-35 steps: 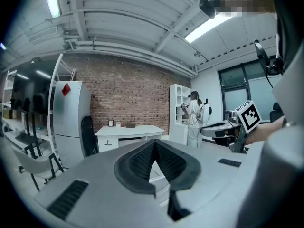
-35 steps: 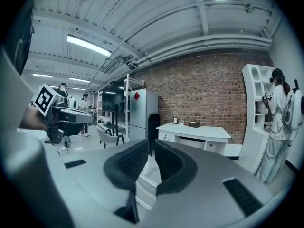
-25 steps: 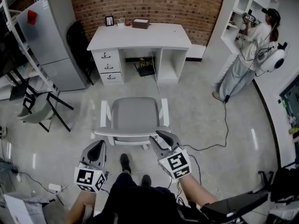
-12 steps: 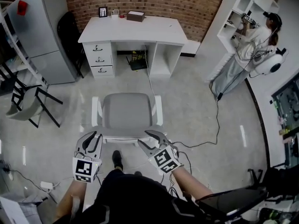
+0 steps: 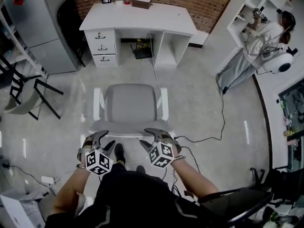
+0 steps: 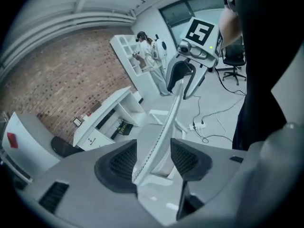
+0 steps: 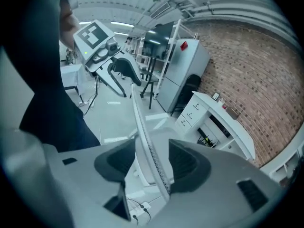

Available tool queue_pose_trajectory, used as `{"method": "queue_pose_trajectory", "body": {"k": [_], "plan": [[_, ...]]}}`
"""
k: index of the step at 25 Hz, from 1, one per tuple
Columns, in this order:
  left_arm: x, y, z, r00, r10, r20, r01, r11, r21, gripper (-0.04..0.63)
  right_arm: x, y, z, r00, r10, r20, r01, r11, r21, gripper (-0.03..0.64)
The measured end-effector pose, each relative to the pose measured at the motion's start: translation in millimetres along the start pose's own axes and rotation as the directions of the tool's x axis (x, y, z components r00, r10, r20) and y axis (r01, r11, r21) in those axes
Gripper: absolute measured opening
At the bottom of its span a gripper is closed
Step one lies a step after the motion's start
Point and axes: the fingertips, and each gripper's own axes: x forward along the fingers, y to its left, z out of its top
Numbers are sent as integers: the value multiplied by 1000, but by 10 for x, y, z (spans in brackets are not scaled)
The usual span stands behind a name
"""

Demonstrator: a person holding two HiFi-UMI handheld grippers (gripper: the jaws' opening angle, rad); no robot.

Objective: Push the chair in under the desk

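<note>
Your chair (image 5: 130, 106), with a grey padded seat, white frame and thin perforated back, stands on the glossy floor (image 5: 199, 113), well apart from the white table (image 5: 142, 20) with its three shut drawers. Your left gripper (image 5: 100, 139) and right gripper (image 5: 151, 137) straddle the back's top edge. Both pairs of jaws have just been opening and are released.

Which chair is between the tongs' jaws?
The grey chair facing the desk: left tongs and right tongs, just opened, straddle its backrest. The folding chair and black chair stand far left.
</note>
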Motion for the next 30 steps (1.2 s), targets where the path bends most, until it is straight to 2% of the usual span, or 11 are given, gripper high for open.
{"method": "queue_pose_trajectory", "body": {"k": [6,10,13,20,30], "plan": [[252,-23,-251,994,-11,-109,24,993,117,222,215,-5,-216,995,-5,-99,-4,996,-94,225],[377,-20,-274,993,-15,-120,32,989,141,217,292,-39,-292,992,-3,-123,-9,995,-100,190],[422,-13,-270,993,-23,-118,43,985,169,163,309,-39,-285,992,15,-128,-26,996,-84,196],[487,57,-299,984,-89,-152,115,978,173,147,383,-68,-259,987,30,-155,-50,990,-130,167],[767,466,-261,986,-82,-143,106,979,175,147,617,-449,-197,980,19,-197,-48,988,-145,139]]}}
